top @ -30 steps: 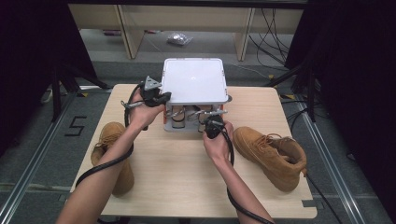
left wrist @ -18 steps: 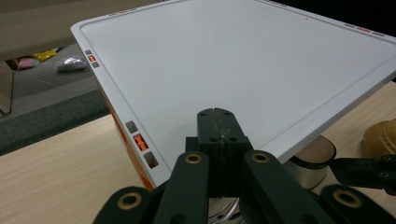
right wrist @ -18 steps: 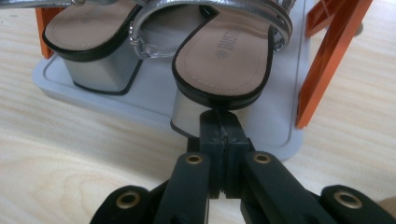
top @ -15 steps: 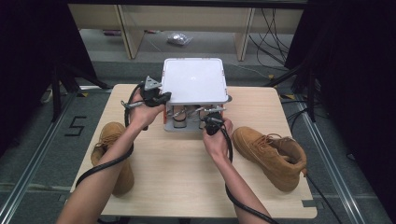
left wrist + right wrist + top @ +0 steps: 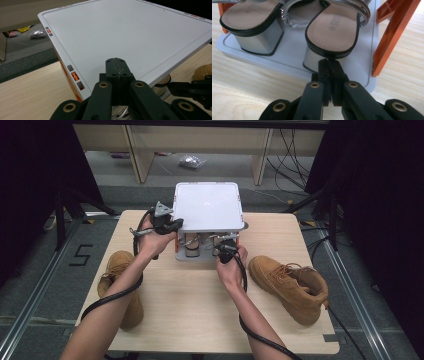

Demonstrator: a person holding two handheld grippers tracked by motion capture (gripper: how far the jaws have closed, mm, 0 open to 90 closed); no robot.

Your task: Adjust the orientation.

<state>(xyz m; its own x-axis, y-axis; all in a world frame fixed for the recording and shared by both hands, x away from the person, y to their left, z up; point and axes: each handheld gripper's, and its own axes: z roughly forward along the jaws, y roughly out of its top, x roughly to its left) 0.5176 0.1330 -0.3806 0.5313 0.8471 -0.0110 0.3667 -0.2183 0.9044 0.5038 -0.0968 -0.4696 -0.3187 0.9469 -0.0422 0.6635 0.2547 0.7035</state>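
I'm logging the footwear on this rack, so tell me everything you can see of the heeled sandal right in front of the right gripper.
The heeled sandal has a tan insole with a printed brand stamp, black edging, a silver block heel and shiny silver straps at the front. It stands upright on the grey lower tray of the rack, heel toward the camera, beside its twin. The right gripper, jaws shut, sits at its heel; contact is unclear.

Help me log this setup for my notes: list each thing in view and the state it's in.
Left gripper: shut, over the rack's top shelf.
Right gripper: shut, tips at the heel of the right sandal.
Left sandal: upright on the rack's bottom tray.
Left boot: lying on the table.
Right boot: lying on the table.
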